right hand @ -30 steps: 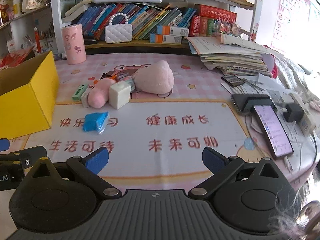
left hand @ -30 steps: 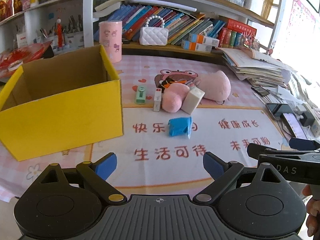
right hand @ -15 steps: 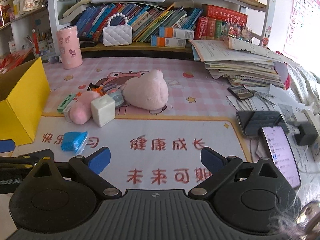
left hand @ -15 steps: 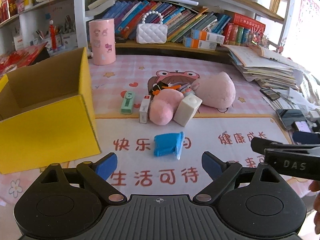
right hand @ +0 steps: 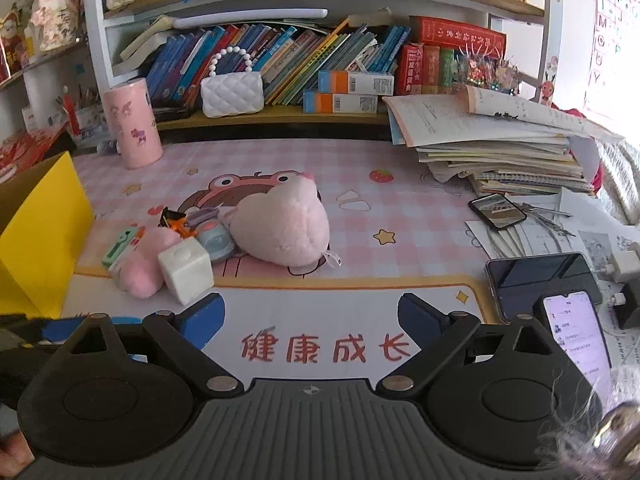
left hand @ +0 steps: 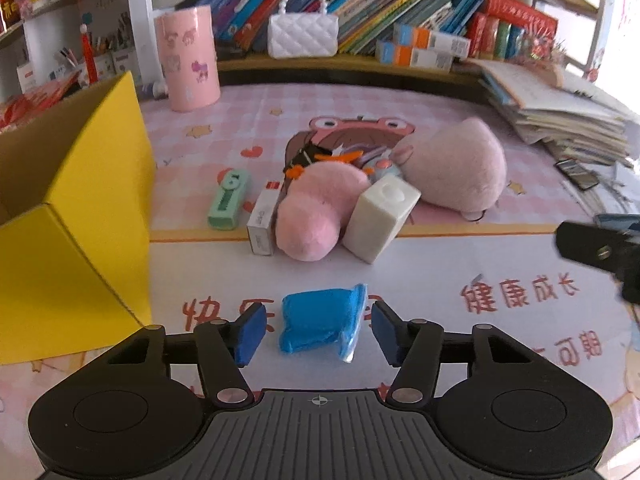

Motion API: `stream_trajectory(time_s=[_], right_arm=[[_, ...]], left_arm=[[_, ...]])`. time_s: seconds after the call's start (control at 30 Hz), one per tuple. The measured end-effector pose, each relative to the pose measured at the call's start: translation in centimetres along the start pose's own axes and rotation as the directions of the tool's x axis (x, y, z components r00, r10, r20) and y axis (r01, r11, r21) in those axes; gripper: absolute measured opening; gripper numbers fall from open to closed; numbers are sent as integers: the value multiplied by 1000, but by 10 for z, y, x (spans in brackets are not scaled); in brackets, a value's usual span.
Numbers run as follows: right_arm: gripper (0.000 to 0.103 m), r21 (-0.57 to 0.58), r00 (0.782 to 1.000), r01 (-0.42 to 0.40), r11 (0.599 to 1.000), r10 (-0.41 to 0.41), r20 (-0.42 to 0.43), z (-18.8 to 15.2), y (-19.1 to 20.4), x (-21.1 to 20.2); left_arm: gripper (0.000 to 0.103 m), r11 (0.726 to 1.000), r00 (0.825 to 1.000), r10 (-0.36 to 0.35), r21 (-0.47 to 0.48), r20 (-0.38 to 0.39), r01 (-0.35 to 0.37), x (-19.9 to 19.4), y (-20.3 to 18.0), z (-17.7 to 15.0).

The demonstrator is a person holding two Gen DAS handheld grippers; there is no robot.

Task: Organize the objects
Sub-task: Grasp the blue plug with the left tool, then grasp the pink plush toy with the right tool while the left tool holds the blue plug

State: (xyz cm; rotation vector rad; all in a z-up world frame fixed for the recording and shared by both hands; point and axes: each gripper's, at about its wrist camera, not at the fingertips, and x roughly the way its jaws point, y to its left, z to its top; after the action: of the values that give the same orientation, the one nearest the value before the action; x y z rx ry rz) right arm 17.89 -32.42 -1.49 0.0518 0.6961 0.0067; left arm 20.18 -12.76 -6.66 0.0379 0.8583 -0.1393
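A child's study desk at home: crammed bookshelf (right hand: 304,64), cartoon desk mat (right hand: 360,216), stacked workbooks (right hand: 500,152).

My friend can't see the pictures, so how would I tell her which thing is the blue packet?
Start at the big yellow box on the left of the pink mat. Just right of it, nearer than the pile of pink plush toys, the blue packet lies alone between the open left gripper pads. It is the only bright blue, crinkly thing there.
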Motion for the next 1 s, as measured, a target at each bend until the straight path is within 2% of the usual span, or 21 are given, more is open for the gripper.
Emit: stream_trajectory(time_s=[0.07, 0.27, 0.53, 0.7, 0.9, 0.97, 1.0], right_arm=[[95, 4, 1000, -8, 1000, 8, -1, 2, -4, 4], [95, 10, 1000, -30, 1000, 30, -7, 6, -12, 16], [95, 38, 997, -81, 996, 80, 4, 25, -15, 52], [95, -133, 996, -86, 987, 86, -7, 39, -1, 93], [94, -273, 995, -96, 957, 93, -24, 47, 12, 138], [87, -302, 993, -119, 946, 115, -31, 47, 15, 147], [77, -305, 991, -133, 943, 127, -40, 46, 15, 149]], left_arm=[[49, 1000, 1000, 4, 2, -9, -4, 7, -1, 2], [40, 999, 1000, 2, 35, -24, -1, 17, -7, 5], [38, 996, 996, -90, -27, 12, 90, -17, 5, 8], [38, 997, 995, -77, 6, 62, 76, -43, 13, 6], [38, 995, 994, -87, -47, 70, 90, -58, 32, -2], [38, 994, 994, -86, -59, 67, 90, -61, 37, -6], [38, 994, 994, -86, -64, 67, 90, -61, 39, -8]])
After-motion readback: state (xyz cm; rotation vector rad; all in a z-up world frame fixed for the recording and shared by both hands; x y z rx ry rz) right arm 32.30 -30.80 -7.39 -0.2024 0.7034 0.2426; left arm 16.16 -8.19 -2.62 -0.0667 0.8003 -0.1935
